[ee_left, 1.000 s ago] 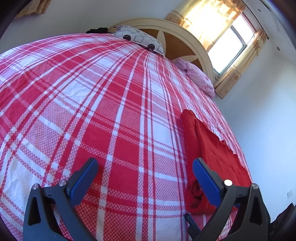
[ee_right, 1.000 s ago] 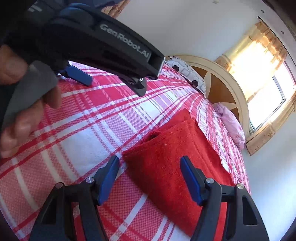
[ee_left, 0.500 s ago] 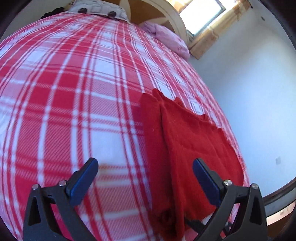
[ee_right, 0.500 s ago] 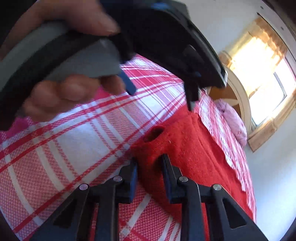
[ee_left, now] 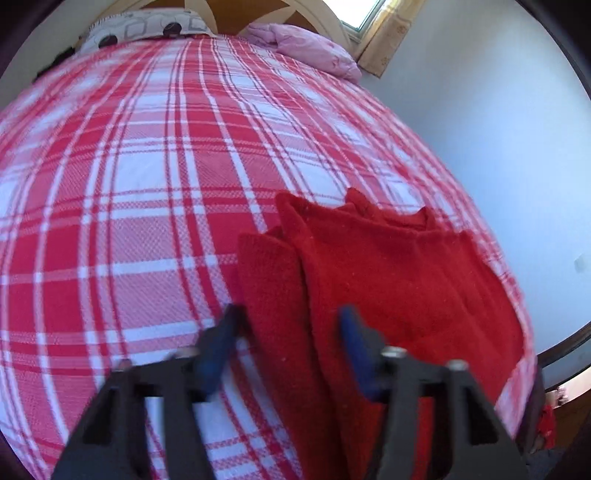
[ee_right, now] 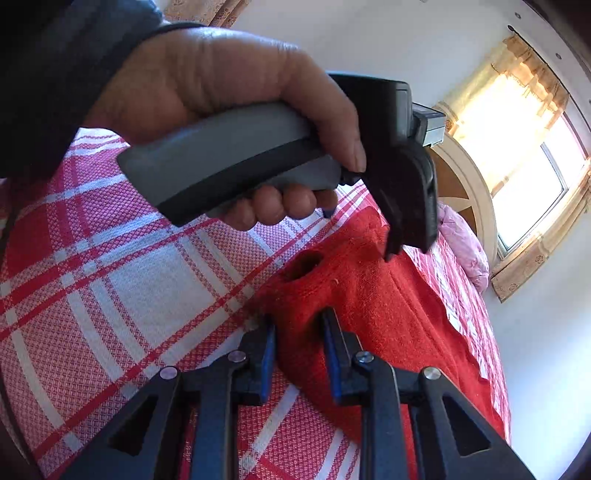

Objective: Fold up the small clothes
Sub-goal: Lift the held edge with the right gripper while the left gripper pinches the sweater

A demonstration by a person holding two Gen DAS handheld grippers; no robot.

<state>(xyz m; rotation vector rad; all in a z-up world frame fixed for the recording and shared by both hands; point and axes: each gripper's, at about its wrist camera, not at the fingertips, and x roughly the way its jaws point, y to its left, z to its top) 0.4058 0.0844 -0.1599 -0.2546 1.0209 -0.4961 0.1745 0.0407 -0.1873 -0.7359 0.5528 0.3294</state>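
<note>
A red knitted garment (ee_left: 406, 277) lies folded lengthwise near the right edge of the bed, a sleeve hole (ee_right: 304, 264) showing at its near end. My left gripper (ee_left: 290, 325) is closing, its blue pads touching either side of the garment's left folded strip. In the right wrist view that same gripper (ee_right: 406, 247) points down onto the cloth, held by a person's hand (ee_right: 221, 92). My right gripper (ee_right: 297, 332) is closing too, with the garment's near corner (ee_right: 388, 314) bunched tight between its pads.
The bed carries a red and white plaid cover (ee_left: 147, 184). A patterned pillow (ee_left: 147, 27) and a pink pillow (ee_left: 314, 48) rest against the arched headboard (ee_right: 469, 192). A pale wall (ee_left: 498, 129) runs close along the bed's right side, and a curtained window (ee_right: 528, 177) glows behind.
The left gripper swung right over the red garment and its wide jaws narrowed onto the folded strip. The right gripper's jaws drew in on the garment's near corner.
</note>
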